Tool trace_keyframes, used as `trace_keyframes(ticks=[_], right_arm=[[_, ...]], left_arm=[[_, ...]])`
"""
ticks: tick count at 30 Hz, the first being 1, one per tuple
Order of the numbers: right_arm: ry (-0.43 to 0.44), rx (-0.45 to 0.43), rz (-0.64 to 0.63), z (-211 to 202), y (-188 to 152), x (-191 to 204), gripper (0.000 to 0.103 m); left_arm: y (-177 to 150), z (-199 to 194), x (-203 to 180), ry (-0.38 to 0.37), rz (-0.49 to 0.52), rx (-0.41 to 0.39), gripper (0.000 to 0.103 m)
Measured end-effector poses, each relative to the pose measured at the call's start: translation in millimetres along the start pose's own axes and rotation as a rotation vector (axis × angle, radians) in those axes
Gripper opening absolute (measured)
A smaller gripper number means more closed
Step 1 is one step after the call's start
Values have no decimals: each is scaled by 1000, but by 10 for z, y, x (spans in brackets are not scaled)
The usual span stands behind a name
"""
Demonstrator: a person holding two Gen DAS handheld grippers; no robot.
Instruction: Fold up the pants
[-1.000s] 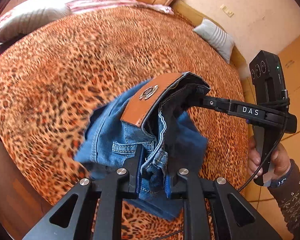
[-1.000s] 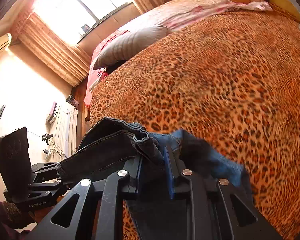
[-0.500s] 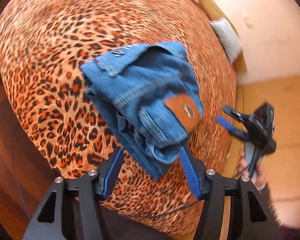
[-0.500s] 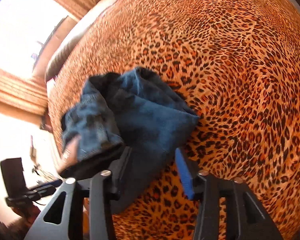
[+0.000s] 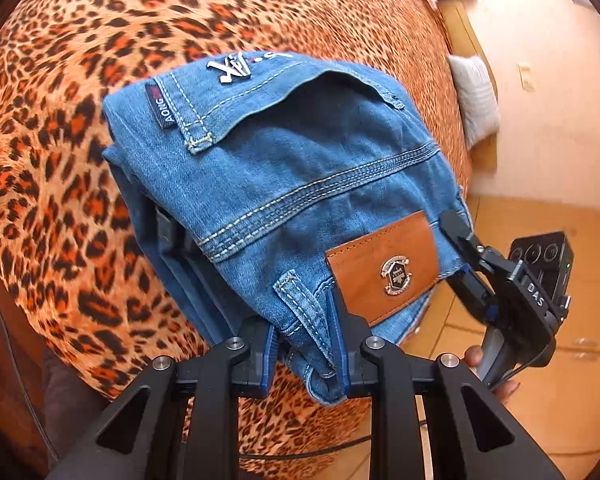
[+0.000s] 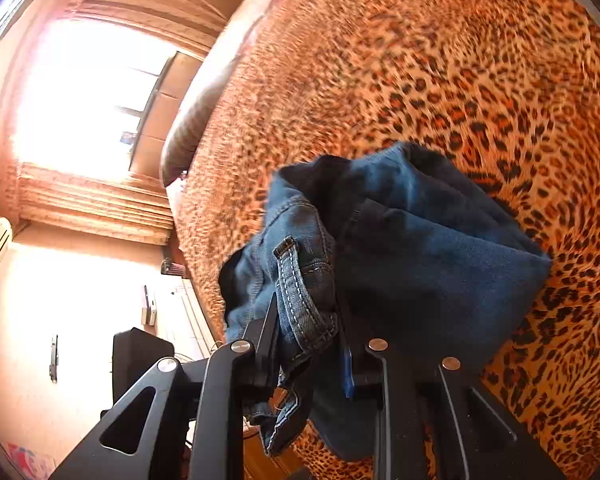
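At the bed's [image 5: 80,168] edge, both my left fingers [image 5: 306,344] and right fingers [image 6: 310,344] are closing on the folded jeans' [image 5: 300,168] waistband.

Folded blue denim pants [image 5: 300,184]: lower layers hidden under the top panel; near corner buried between the left claw [image 5: 306,344] fingers, jaws closing on it

White metal logo on the pants' back pocket [image 5: 230,70]: lettering unreadable

Right claw [image 5: 462,256], left view: tips partly behind the waistband by the brown leather patch [image 5: 384,266]

Hand on its handle [image 5: 496,376]: only fingertips show

Right view: leopard-print bedspread [image 6: 460,60] motion-blurred; window [image 6: 88,100] blown out white; small items by the far wall [image 6: 150,308] too small to identify
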State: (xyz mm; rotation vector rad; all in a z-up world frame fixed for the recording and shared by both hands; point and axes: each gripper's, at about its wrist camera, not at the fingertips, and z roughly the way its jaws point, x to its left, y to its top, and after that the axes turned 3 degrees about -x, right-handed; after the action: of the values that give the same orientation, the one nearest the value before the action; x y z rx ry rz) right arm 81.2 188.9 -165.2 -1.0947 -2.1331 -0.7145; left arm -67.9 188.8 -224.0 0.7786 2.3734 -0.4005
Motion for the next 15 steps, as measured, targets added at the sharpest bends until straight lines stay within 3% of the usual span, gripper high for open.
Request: trace_keyframes(ticks=[3, 4, 6, 9, 11, 14, 15], right_arm=[[-162, 65, -18, 96, -166, -309, 23], [-204, 103, 29, 223, -227, -521, 24], [-242, 135, 85, 405, -325, -829, 25], [-179, 110, 151, 306, -350, -907, 33], [-188, 117, 126, 158, -305, -842, 48], [-226, 22, 96, -175, -170, -738, 50], [-232, -22, 83, -262, -79, -689, 51]], left_arm=[[-33, 421, 99, 104, 9, 80, 22], [-58, 549, 184, 109, -14, 113, 22], [-82, 529, 213, 100, -12, 100, 23], [-133, 223, 127, 90, 83, 121, 22], [-208, -77, 67, 90, 181, 110, 22], [-196, -602, -25, 136, 323, 16, 24], [-109, -759, -39, 153, 331, -34, 30]])
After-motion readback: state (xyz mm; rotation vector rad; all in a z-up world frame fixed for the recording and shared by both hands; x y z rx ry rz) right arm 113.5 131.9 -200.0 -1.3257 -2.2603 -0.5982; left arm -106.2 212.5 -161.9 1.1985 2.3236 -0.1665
